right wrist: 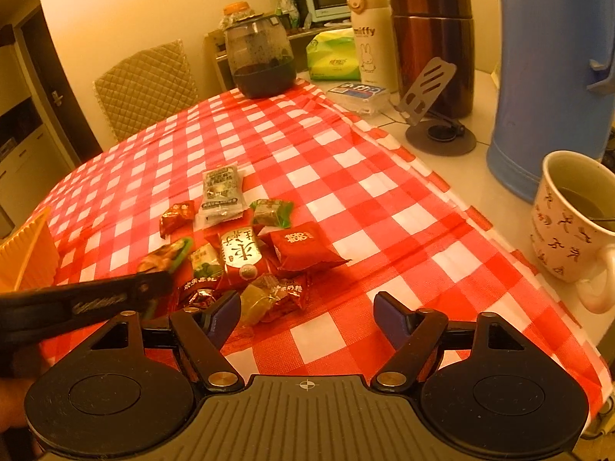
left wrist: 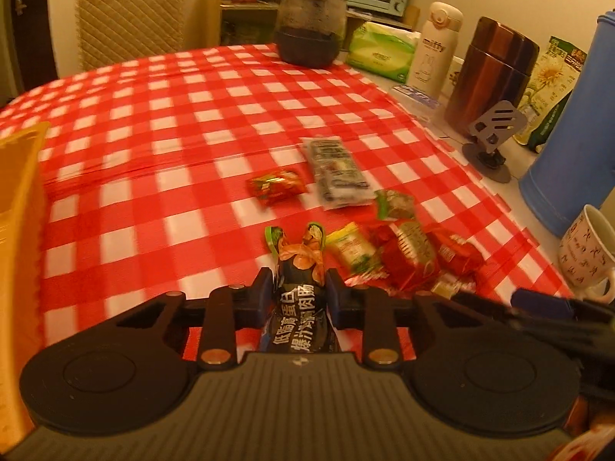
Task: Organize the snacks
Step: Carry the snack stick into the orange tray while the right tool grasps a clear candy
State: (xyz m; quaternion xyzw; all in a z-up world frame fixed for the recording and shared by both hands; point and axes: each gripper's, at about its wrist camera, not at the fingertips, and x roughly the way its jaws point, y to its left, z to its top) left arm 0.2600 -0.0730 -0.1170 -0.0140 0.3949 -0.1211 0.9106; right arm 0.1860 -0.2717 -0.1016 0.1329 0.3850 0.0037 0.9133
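My left gripper (left wrist: 299, 284) is shut on a black sausage snack pack (left wrist: 298, 307) with Chinese writing, held above the red checked tablecloth (left wrist: 173, 115). A pile of red, green and yellow snack packets (left wrist: 407, 253) lies just ahead to its right, with a grey packet (left wrist: 336, 171) and a small red one (left wrist: 276, 185) beyond. My right gripper (right wrist: 306, 313) is open and empty, low over the cloth just right of the same pile (right wrist: 246, 253). The left gripper (right wrist: 77, 303) shows at the left edge of the right wrist view. An orange basket (right wrist: 27, 253) stands at the left.
A dark glass jar (right wrist: 261, 57) stands at the table's far end. Along the right side stand a tissue pack (right wrist: 332, 57), a white Miffy flask (right wrist: 371, 34), a brown thermos (right wrist: 434, 38), a phone stand (right wrist: 438, 115), a blue jug (right wrist: 553, 77) and a mug (right wrist: 576, 223).
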